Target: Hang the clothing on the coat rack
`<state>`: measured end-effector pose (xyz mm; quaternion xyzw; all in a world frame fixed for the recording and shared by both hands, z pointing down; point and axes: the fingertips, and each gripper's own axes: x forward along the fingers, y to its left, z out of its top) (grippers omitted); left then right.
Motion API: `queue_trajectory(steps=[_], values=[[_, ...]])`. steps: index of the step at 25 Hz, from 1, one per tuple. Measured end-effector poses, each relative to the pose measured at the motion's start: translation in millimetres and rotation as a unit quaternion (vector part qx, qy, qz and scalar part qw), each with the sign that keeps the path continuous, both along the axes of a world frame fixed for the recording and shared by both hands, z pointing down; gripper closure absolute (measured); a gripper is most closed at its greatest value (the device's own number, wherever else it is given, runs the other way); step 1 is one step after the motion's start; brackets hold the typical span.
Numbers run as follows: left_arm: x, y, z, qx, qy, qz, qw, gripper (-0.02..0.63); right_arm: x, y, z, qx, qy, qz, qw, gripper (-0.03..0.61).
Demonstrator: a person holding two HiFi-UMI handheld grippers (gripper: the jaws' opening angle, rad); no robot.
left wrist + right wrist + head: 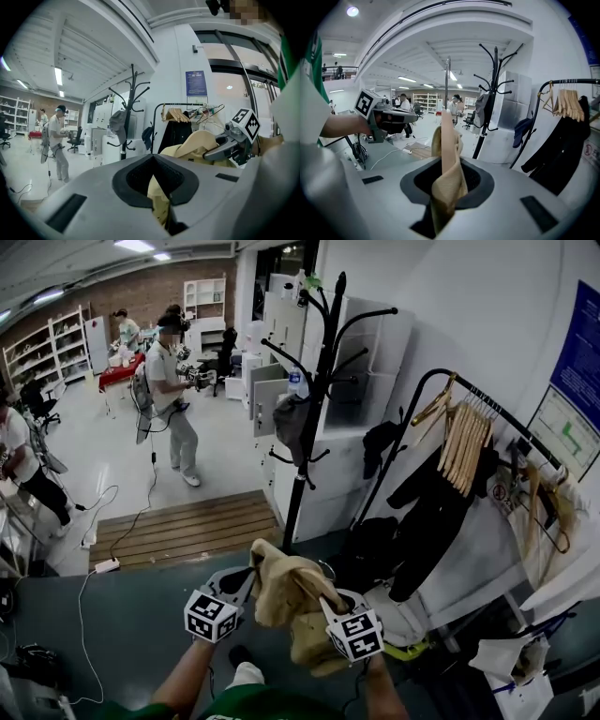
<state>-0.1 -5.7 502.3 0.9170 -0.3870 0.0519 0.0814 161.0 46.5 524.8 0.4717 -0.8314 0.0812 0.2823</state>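
Note:
A tan garment (pixel 286 592) hangs bunched between my two grippers, low in the head view. My left gripper (pixel 247 579) is shut on its left edge, and the cloth (pixel 157 199) shows pinched in the left gripper view. My right gripper (pixel 326 604) is shut on a fold of the same garment (pixel 446 180), which stands up from the jaws. The black coat rack (pixel 314 399) rises ahead, beyond the garment, with curved hooks at the top; it also appears as the rack (pixel 490 98) in the right gripper view. A grey cap (pixel 291 418) hangs on one lower hook.
A clothes rail (pixel 469 395) at the right carries wooden hangers (pixel 464 446) and a dark garment (pixel 427 521). White cabinets (pixel 366 381) stand behind the rack. A wooden platform (pixel 187 526) and a cable (pixel 103 563) lie on the floor at the left. A person (pixel 171 390) stands further back.

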Motion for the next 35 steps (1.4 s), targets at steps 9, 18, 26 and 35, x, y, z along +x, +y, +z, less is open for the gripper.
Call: queue_trajectory(steps=[9, 18, 26, 35], values=[[-37.9, -59.2, -1.1, -0.005, 0.0, -0.002, 1.0, 0.609, -31.2, -64.0, -6.2, 0.0, 0.0, 0.006, 1.0, 0.515], [-70.9, -110.2, -2.7, -0.002, 0.008, 0.008, 0.9999, 0.609, -63.7, -117.0, -8.6, 0.004, -0.002, 0.02, 1.0, 0.515], [-99.6, -141.7, -1.2, -0.002, 0.01, 0.017, 0.9998, 0.609, -88.8, -155.8, -7.0, 0.004, -0.003, 0.031, 1.0, 0.515], [-118.7, -155.7, 11.3, -0.013, 0.008, 0.017, 0.9997, 0.609, -102.9, -194.0, -2.4, 0.003, -0.007, 0.04, 0.999, 0.515]])
